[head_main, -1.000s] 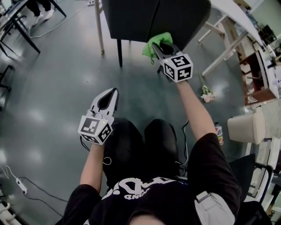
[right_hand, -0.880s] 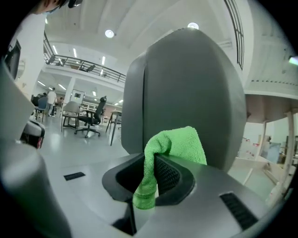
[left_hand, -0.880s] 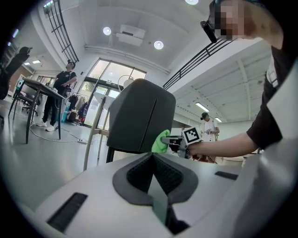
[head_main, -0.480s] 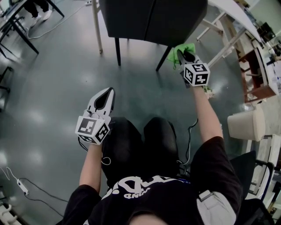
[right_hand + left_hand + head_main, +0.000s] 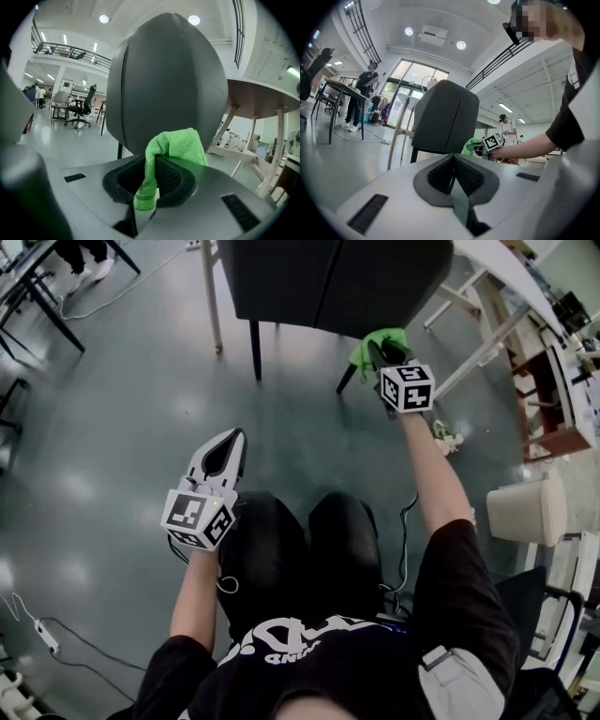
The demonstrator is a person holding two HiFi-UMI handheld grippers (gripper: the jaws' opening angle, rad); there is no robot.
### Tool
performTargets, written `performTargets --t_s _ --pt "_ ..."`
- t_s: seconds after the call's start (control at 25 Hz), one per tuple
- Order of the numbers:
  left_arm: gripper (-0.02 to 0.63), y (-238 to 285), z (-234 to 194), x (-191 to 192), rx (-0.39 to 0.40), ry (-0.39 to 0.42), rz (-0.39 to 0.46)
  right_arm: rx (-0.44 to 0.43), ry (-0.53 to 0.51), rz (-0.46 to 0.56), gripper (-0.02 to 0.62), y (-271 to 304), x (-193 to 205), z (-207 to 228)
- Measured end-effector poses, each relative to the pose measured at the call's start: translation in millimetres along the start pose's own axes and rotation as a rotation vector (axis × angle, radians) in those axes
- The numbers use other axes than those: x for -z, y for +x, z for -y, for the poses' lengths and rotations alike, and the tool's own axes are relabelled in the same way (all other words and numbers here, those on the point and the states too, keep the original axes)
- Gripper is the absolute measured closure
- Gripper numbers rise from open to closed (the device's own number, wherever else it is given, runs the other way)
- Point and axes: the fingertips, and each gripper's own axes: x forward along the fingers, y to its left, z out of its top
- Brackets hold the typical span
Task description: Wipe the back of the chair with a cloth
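The dark grey chair back (image 5: pixel 328 277) fills the top of the head view and looms close in the right gripper view (image 5: pixel 168 79). My right gripper (image 5: pixel 380 348) is shut on a green cloth (image 5: pixel 375 343), held at the chair back's lower right edge. In the right gripper view the cloth (image 5: pixel 176 147) bunches out of the closed jaws just in front of the chair shell. My left gripper (image 5: pixel 230 442) hangs low over my lap, shut and holding nothing. From the left gripper view the chair (image 5: pixel 445 122) and the cloth (image 5: pixel 471 146) are seen at a distance.
Dark chair legs (image 5: pixel 255 351) and a wooden table leg (image 5: pixel 213 296) stand on the shiny grey floor. A white table (image 5: pixel 502 277) with slanted legs is right of the chair. A small flower bunch (image 5: pixel 442 437) and a cream stool (image 5: pixel 525 512) sit on the right.
My right gripper swept the cloth from the chair back's lower middle out to its right edge, then came back slightly left. The left gripper stayed still.
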Motion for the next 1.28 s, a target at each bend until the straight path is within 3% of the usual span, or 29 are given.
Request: performTargets --t_s 0.24,0.68,1.04,1.28 --pt "0.607 -1 -9 3 -0.016 -0.005 -0.006 -0.098 -0.045 0.004 0.548 38 -15 -51" --pt "0.607 -4 -28 5 -0.045 -0.017 -0.017 -0.323 -0.112 0.082 0.548 108 -85 -180" --pt "0.607 -13 -47 13 -0.083 -0.045 -0.028 -0.437 -0.109 0.104 0.548 128 -97 -256" --pt "0.607 -5 -44 15 -0.073 -0.045 -0.029 -0.445 -0.090 0.116 0.548 115 -88 -258"
